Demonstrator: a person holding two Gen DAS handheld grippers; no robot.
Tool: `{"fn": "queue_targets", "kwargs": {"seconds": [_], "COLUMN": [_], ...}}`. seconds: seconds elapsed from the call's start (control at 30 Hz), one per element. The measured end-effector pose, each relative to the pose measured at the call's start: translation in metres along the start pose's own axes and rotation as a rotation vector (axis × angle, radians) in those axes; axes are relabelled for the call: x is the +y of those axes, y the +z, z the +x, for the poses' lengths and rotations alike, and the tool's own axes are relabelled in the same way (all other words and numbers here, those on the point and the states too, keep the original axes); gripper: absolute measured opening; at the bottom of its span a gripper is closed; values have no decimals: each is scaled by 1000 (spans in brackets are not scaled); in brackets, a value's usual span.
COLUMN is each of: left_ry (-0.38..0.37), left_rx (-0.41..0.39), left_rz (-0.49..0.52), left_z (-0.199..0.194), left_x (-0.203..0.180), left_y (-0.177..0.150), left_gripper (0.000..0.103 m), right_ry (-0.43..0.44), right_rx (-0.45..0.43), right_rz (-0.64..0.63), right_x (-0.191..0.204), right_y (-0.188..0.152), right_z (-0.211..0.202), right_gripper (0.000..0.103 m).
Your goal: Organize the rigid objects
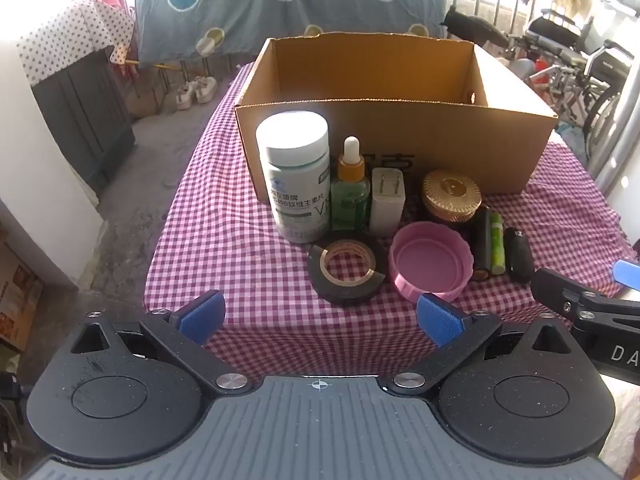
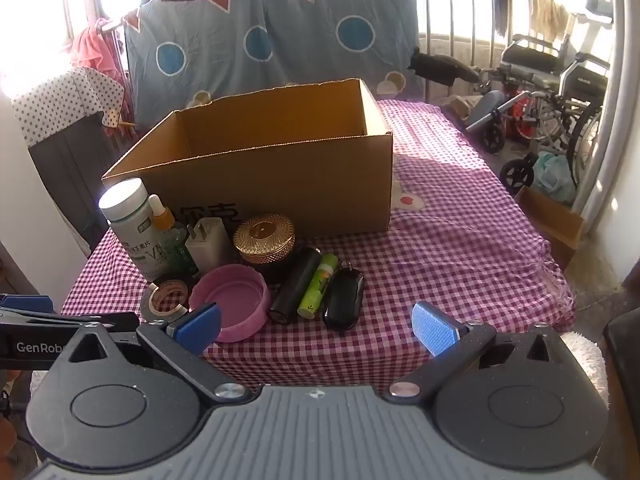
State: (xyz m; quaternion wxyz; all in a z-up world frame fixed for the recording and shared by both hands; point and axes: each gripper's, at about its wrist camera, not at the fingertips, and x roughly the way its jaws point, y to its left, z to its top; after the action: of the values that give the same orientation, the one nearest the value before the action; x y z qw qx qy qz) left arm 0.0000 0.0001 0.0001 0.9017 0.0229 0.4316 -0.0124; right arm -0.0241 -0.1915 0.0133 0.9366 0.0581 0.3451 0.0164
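An open cardboard box (image 1: 400,136) (image 2: 280,184) stands on the checked tablecloth (image 1: 240,240). In front of it sit a white pill bottle (image 1: 296,180) (image 2: 132,228), a green dropper bottle (image 1: 351,188), a white plug adapter (image 1: 387,202) (image 2: 208,246), a gold-lidded jar (image 1: 452,196) (image 2: 265,240), a black tape roll (image 1: 346,270) (image 2: 166,294), a pink lid (image 1: 430,266) (image 2: 230,302), a black tube (image 2: 296,284), a green battery (image 1: 497,246) (image 2: 317,290) and a black key fob (image 1: 519,254) (image 2: 344,298). My left gripper (image 1: 320,318) hangs open before the table's near edge. My right gripper (image 2: 318,326) is open too, empty.
A wheelchair (image 2: 548,92) and a railing stand to the right of the table. A blue patterned sheet (image 1: 280,4) hangs behind. A dark cabinet with a dotted cover (image 1: 80,100) is on the left. A small cardboard box (image 2: 552,220) lies on the floor at right.
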Motion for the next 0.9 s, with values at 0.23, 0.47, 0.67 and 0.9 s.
{"fn": "queue_targets", "kwargs": {"seconds": [0.23,0.47,0.67,0.9], "left_ry": [-2,4,3,3], "left_rx": [6,-8,-6,-5], "left_rz": [2,0,-1,0], "left_z": [2,-3,-3,-3], "left_x": [-1,2,2,3], "left_y": [1,0,-1,-1], "left_gripper": [103,103,103,103], "right_ry": [-5,-11,-11,-11], "right_rx": [4,-8,-9,-7], "right_rz": [-19,-44,-43,-41], "right_x": [3,7,8,8], "right_y": [-2,1,-1,-1], "right_z": [0,-4,-3,-2], "right_gripper": [103,103,103,103]}}
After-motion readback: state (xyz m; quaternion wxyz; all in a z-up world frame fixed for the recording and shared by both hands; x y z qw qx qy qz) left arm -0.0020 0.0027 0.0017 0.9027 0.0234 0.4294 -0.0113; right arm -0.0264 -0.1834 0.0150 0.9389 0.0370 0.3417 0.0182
